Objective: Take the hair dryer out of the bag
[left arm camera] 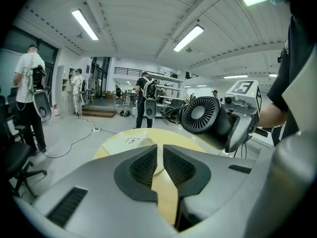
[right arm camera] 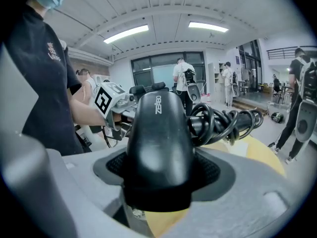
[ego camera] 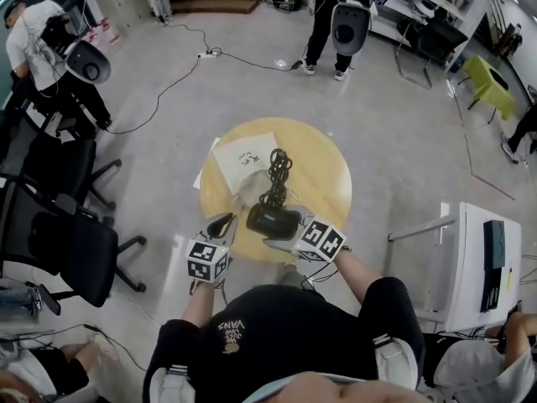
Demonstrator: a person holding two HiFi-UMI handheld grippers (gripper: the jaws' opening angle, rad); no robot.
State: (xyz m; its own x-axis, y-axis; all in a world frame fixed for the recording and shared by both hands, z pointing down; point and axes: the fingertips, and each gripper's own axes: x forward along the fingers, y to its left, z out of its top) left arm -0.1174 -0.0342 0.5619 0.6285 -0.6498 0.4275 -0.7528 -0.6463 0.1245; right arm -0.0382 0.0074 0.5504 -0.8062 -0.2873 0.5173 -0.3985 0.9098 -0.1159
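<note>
My right gripper [ego camera: 284, 235] is shut on the black hair dryer [ego camera: 273, 219], whose body [right arm camera: 161, 133] fills the space between the jaws. It is held just above the round wooden table [ego camera: 327, 175]. The dryer's coiled black cord [ego camera: 277, 173] trails from it across the table toward the far side. In the left gripper view the dryer's rear grille [left arm camera: 203, 114] faces me at the right. My left gripper [ego camera: 225, 223] hovers at the table's near left edge. Its pads [left arm camera: 143, 165] stand a narrow slit apart with nothing gripped. A flat greyish thing [ego camera: 240, 196], maybe the bag, lies just beyond it.
A white sheet with writing [ego camera: 243, 154] lies on the table's far left. Black office chairs [ego camera: 59, 233] stand to the left and a white cabinet [ego camera: 482, 259] to the right. Several people stand around the room. A cable [ego camera: 159, 91] runs across the floor.
</note>
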